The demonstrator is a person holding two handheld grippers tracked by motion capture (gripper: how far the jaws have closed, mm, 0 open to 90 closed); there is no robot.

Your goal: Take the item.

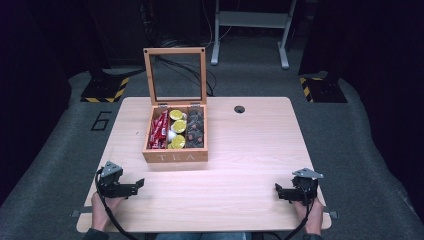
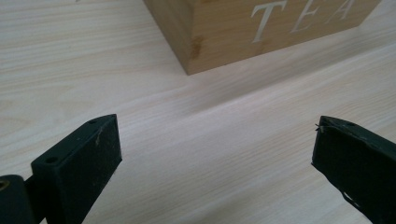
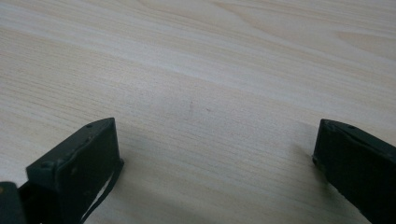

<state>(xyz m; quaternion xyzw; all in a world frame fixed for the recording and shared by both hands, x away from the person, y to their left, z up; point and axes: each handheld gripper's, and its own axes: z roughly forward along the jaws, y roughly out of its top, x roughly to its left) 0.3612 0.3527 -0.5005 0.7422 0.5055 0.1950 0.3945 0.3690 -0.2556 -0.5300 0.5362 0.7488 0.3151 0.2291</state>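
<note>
Both tools rest wide and empty on the worktop [image 1: 250,150]. Lead the left tool [image 1: 139,183] forward to the open tea box [image 1: 175,156] just ahead; keep the right tool [image 1: 278,189] clear.

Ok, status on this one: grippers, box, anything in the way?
Left gripper and right gripper open, holding nothing, near table edge. Tea box lid up, full. Path clear.

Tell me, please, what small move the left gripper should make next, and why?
Probably ease the left gripper forward toward the tea box. Its jaws stand open and hold nothing, the box corner lies just ahead of them, and the lid stands upright, so the contents are reachable.
</note>
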